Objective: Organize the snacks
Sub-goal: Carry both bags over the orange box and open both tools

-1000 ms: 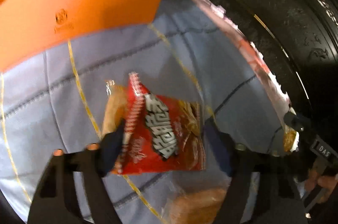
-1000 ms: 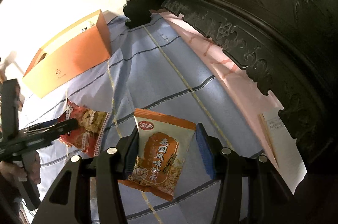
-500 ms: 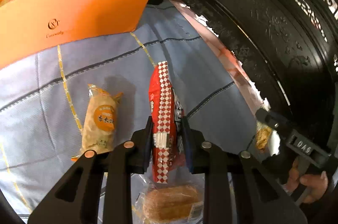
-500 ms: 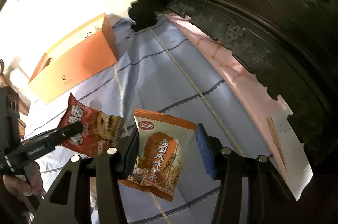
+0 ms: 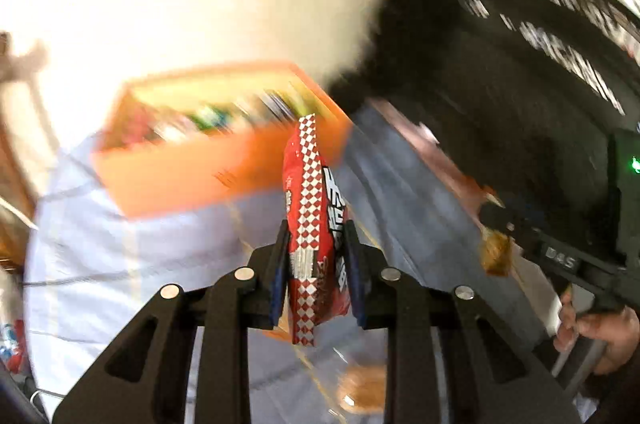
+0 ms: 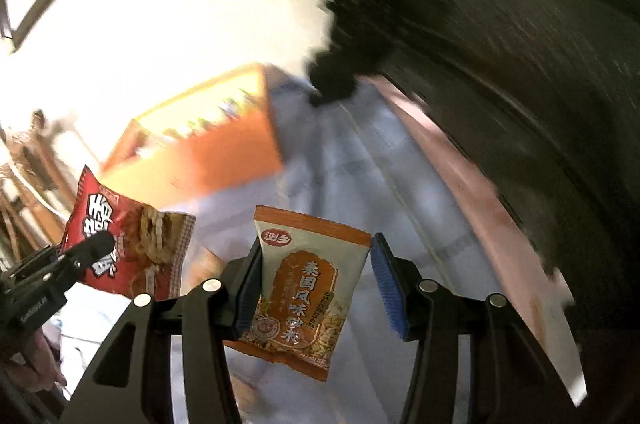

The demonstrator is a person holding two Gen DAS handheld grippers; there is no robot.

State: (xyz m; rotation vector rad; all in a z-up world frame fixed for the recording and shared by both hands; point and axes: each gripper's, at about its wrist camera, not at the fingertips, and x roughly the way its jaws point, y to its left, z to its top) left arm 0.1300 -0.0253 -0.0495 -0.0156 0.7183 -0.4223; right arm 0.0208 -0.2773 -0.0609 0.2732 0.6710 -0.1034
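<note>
My left gripper (image 5: 316,256) is shut on a red snack bag with a checkered edge (image 5: 310,224) and holds it upright in the air, in front of the orange box (image 5: 208,159). The red bag also shows in the right wrist view (image 6: 128,248), pinched by the left gripper's fingers (image 6: 86,250). My right gripper (image 6: 316,280) holds an orange and cream snack packet (image 6: 304,288) above the cloth; the packet touches the left pad, with a gap at the right pad. The orange box (image 6: 216,151) is open-topped with blurred snacks inside.
A blue-grey checked cloth (image 5: 120,256) covers the table. A round wrapped pastry (image 5: 364,388) lies on it below the left gripper. Dark carved furniture (image 6: 500,43) runs along the right side. The right gripper with its packet (image 5: 496,252) shows at right in the left wrist view.
Both grippers have risen with their bags and swung toward the orange box; the views are motion-blurred. The left gripper shut on the red bag one second ago and lifted it off the cloth.
</note>
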